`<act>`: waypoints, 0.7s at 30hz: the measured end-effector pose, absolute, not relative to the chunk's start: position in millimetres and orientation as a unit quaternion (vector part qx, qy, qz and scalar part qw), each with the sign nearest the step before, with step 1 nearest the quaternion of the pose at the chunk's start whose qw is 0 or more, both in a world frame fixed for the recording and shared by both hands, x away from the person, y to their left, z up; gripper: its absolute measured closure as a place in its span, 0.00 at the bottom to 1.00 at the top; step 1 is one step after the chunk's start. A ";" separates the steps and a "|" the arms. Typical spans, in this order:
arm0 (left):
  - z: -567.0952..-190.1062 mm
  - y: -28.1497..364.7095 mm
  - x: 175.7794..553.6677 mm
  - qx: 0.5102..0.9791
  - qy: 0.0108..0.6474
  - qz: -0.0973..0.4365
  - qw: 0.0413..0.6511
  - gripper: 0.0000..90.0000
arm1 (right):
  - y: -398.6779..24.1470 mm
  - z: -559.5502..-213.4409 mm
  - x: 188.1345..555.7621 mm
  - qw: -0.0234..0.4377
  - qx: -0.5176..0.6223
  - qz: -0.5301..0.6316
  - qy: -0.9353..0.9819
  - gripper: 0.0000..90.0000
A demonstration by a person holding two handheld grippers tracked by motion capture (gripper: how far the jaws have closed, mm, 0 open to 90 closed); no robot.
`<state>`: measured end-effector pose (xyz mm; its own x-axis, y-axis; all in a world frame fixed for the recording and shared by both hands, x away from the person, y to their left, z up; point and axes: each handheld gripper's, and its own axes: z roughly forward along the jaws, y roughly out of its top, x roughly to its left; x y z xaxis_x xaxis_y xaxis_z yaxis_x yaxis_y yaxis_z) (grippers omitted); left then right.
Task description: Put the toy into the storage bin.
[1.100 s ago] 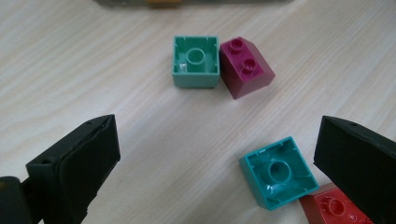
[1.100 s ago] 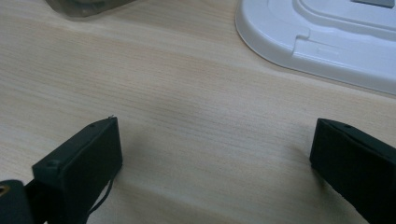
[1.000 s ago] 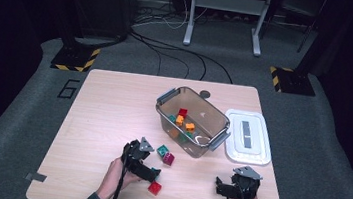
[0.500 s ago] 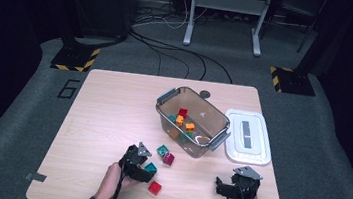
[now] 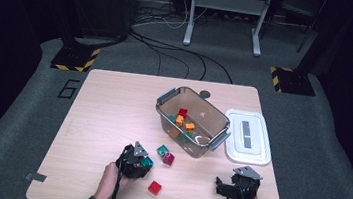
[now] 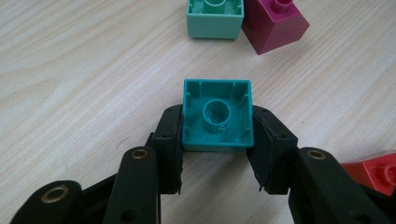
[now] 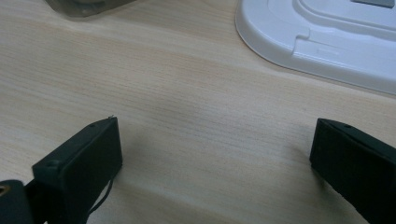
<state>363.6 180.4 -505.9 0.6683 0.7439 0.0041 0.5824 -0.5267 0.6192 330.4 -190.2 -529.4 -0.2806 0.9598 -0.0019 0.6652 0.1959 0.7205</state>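
1. My left gripper (image 6: 217, 154) has just been closing. Its jaws now squeeze the teal block (image 6: 217, 114), hollow side up, one pad on each side.
2. Teal block sits on the table (image 5: 107, 117), near my edge, w/ the left gripper (image 5: 138, 161) on it.
3. Mint block (image 6: 215, 17) & pink block (image 6: 274, 23) lie just past it, side by side.
4. Red block (image 5: 155, 187) is close by.
5. My right gripper (image 7: 212, 158) is wide open, nothing in it, near the white lid (image 7: 327, 42).

teal block (image 6: 217, 114) between black left claw (image 6: 217, 154) pads; mint block (image 6: 215, 18), magenta block (image 6: 275, 25), red block (image 5: 155, 187); pale woodgrain surface (image 5: 107, 117); white lid (image 5: 248, 138).
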 end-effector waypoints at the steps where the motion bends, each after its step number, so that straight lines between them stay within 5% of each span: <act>1: -504.8 180.7 364.3 0.863 0.383 0.139 0.299 0.65 | -190.2 -529.4 330.4 0.236 0.551 0.313 0.737 0.01; 21: -447.7 193.0 386.8 0.847 0.376 0.168 0.337 0.65 | -190.3 -529.4 330.4 0.235 0.552 0.313 0.737 0.01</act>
